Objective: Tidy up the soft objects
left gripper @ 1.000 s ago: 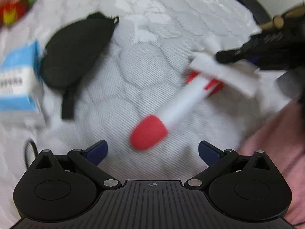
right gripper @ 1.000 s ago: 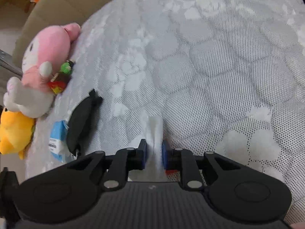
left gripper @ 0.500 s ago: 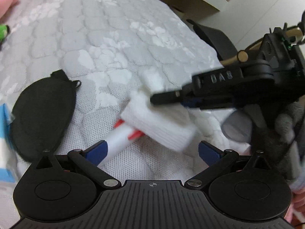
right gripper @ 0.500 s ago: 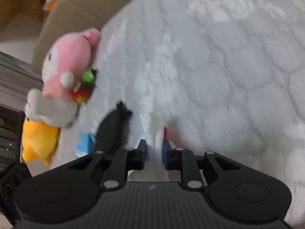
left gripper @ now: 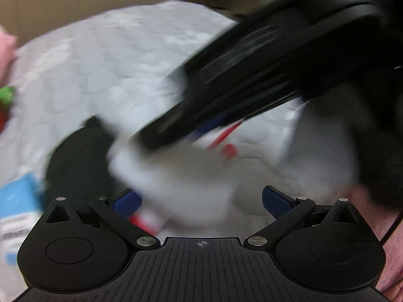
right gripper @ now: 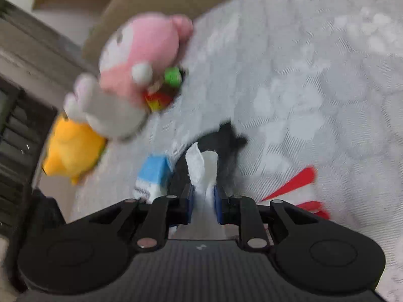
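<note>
Soft objects lie on a quilted grey mattress [right gripper: 314, 80]: pink plush [right gripper: 141, 58] and yellow plush [right gripper: 73, 148] at its edge, black eye mask [right gripper: 226, 146] and blue packet [right gripper: 153, 173] nearby. Right gripper [right gripper: 203, 201], jaws nearly closed, pinches a white sock [right gripper: 201, 166] with red trim. Left gripper [left gripper: 200, 198] stands wide open, holding nothing.

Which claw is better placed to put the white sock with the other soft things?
Right: the right claw is already shut on the white sock. The left claw is open, holding nothing.
</note>
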